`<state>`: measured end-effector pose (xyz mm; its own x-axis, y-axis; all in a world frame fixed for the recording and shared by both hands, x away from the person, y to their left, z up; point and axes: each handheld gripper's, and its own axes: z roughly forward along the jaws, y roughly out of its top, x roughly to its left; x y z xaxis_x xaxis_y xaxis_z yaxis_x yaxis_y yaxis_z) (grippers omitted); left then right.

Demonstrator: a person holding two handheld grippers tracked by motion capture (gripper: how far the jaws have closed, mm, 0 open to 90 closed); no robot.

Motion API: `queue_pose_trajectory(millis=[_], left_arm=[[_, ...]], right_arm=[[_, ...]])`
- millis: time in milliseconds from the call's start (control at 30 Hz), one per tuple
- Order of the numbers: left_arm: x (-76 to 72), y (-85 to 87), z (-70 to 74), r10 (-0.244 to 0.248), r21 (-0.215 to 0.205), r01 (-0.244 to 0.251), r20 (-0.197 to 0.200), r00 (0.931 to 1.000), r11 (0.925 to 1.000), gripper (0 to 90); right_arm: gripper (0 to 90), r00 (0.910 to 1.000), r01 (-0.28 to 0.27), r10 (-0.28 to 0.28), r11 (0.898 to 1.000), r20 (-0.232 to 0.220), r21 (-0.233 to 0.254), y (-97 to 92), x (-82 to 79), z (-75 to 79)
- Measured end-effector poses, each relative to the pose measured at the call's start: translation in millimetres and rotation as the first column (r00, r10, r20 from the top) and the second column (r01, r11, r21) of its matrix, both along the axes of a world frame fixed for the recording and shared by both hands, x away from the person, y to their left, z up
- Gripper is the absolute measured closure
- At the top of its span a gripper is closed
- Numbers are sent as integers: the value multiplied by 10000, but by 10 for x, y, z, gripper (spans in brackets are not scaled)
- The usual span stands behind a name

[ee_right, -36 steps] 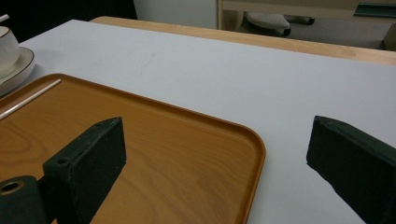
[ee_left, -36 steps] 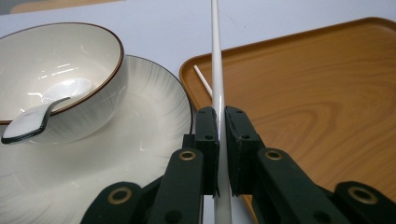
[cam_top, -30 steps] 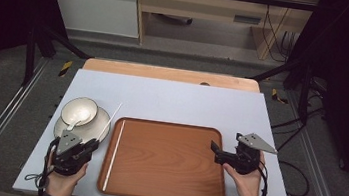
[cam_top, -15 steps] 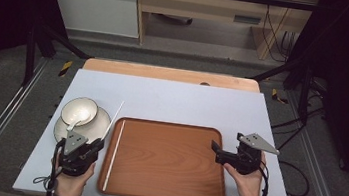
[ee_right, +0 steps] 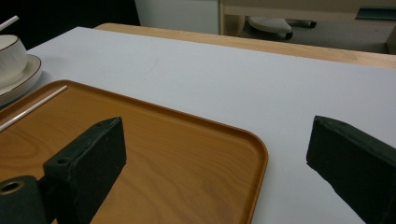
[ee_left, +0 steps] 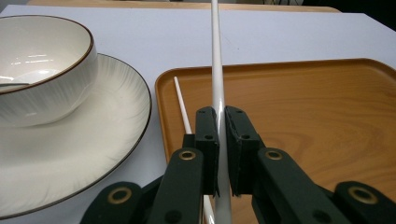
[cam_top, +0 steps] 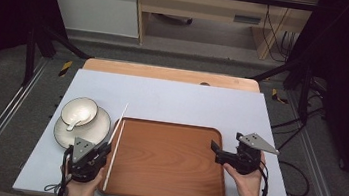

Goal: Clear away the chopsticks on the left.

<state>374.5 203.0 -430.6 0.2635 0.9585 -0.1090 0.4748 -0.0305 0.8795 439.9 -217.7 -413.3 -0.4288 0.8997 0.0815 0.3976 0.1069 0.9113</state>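
In the high view, the left hand-held gripper is sitting at the lower left of the frame, beside the wooden tray on the pale tabletop; a bowl is resting on a plate in the left part. In the left gripper view, its jaws are clamping a white chopstick, while a second stick, possibly its pair, is lying at the tray's edge. In the right gripper view, the right hand-held gripper is standing wide open over the tray's corner.

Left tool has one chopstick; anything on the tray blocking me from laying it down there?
Nothing visible does. The left tool grips one chopstick above the tray, whose only content is the other chopstick along its left edge.
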Motion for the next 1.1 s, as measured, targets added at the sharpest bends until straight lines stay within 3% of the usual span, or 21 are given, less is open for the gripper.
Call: queue_pose_trajectory(millis=[300, 567, 700, 1100], left_arm=[[-74, -80, -192, 348, -638, -355, -111, 9993, 9973, 840], [-93, -154, -289, 526, -701, -530, -83, 9986, 9961, 840], [-81, -184, -373, 521, -789, -545, -323, 9981, 9954, 840], [18, -230, -520, 735, -512, -776, -772, 9943, 9957, 840]], right_arm=[[50, 10000, -29, 29, 10000, -35, 31, 11, 3, -6], [49, 9999, -68, 67, 9999, -124, -112, 32, 21, -36], [49, 9999, -87, 85, 9999, -149, -94, 34, 24, -40], [49, 9998, -89, 87, 9999, -185, -143, 38, 29, -47]])
